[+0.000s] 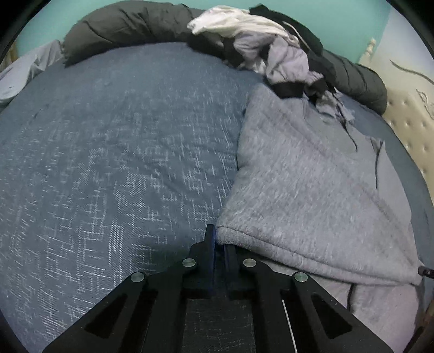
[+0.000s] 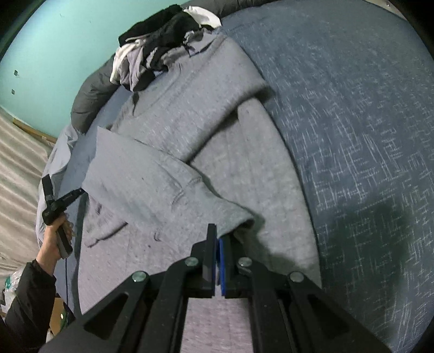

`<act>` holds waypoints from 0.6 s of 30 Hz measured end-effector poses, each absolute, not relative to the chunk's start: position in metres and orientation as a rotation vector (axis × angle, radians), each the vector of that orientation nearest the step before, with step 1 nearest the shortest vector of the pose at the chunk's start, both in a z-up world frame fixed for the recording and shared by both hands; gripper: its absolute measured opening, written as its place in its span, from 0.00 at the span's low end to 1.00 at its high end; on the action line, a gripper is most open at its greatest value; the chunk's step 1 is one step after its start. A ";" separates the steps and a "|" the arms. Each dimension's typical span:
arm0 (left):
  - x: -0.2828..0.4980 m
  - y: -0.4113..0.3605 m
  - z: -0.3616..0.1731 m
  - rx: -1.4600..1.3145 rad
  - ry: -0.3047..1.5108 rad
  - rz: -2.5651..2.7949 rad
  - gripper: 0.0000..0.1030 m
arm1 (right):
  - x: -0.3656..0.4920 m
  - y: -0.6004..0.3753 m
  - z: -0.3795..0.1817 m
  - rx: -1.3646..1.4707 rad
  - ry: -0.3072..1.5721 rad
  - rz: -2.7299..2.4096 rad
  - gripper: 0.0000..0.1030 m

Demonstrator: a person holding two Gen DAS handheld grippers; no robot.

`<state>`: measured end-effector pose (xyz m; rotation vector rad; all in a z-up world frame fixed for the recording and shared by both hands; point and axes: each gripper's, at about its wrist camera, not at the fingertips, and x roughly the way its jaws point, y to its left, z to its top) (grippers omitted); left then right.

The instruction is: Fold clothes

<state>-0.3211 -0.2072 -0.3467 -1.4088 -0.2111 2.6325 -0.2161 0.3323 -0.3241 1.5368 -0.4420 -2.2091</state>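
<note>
A grey sweatshirt (image 1: 312,168) lies spread on the bed, partly folded over itself. My left gripper (image 1: 219,241) is shut on its lower corner, with the cloth edge pinched between the fingers. In the right wrist view the sweatshirt (image 2: 206,116) fills the middle, and a folded sleeve runs down to my right gripper (image 2: 218,236), which is shut on the sleeve's end. The left gripper (image 2: 77,194) also shows there at the garment's left edge, held by a hand (image 2: 54,239).
The blue patterned bed cover (image 1: 108,149) stretches wide on the left. A pile of black, white and lilac clothes (image 1: 257,46) sits at the far end on a dark puffy jacket (image 1: 130,24). A cream tufted headboard (image 1: 412,114) is at the right.
</note>
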 end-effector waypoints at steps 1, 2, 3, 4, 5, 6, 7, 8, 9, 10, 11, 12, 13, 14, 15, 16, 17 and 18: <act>-0.319 -0.209 -0.345 -1.407 -0.217 2.625 0.07 | -0.216 0.333 -0.325 1.544 -0.435 -2.206 0.01; -0.315 -0.212 -0.344 -1.415 -0.225 2.622 0.07 | -0.217 0.334 -0.325 1.542 -0.435 -2.207 0.01; -0.310 -0.217 -0.343 -1.428 -0.231 2.623 0.07 | -0.217 0.335 -0.324 1.539 -0.434 -2.208 0.01; -0.305 -0.221 -0.341 -1.433 -0.239 2.627 0.07 | -0.218 0.336 -0.324 1.536 -0.434 -2.209 0.01; -0.300 -0.226 -0.339 -1.432 -0.249 2.635 0.07 | -0.218 0.336 -0.323 1.533 -0.429 -2.210 0.02; -0.295 -0.231 -0.336 -1.423 -0.267 2.646 0.07 | -0.218 0.335 -0.323 1.530 -0.425 -2.210 0.02; -0.291 -0.236 -0.332 -1.406 -0.292 2.660 0.07 | -0.218 0.335 -0.322 1.527 -0.421 -2.210 0.01; -0.290 -0.238 -0.327 -1.385 -0.310 2.669 0.07 | -0.217 0.335 -0.320 1.521 -0.415 -2.215 0.01; -0.290 -0.237 -0.322 -1.362 -0.320 2.675 0.07 | -0.216 0.335 -0.318 1.515 -0.410 -2.220 0.01; -0.290 -0.237 -0.317 -1.338 -0.331 2.680 0.07 | -0.215 0.335 -0.315 1.509 -0.404 -2.226 0.01; -0.291 -0.234 -0.313 -1.323 -0.328 2.678 0.07 | -0.215 0.335 -0.313 1.504 -0.399 -2.231 0.01; -0.294 -0.228 -0.310 -1.317 -0.314 2.669 0.07 | -0.214 0.335 -0.311 1.498 -0.393 -2.236 0.01; -0.297 -0.223 -0.308 -1.310 -0.300 2.660 0.07 | -0.213 0.335 -0.308 1.492 -0.388 -2.242 0.01; -0.300 -0.216 -0.306 -1.304 -0.283 2.650 0.07 | -0.212 0.336 -0.306 1.486 -0.383 -2.247 0.01; -0.304 -0.207 -0.305 -1.298 -0.262 2.642 0.07 | -0.211 0.336 -0.304 1.480 -0.377 -2.252 0.02; -0.308 -0.198 -0.307 -1.305 -0.242 2.633 0.07 | -0.210 0.336 -0.301 1.474 -0.372 -2.257 0.02; -0.312 -0.192 -0.311 -1.320 -0.225 2.621 0.07 | -0.209 0.336 -0.299 1.468 -0.366 -2.263 0.02; -0.316 -0.185 -0.315 -1.334 -0.207 2.609 0.07 | -0.209 0.336 -0.301 1.480 -0.359 -2.264 0.01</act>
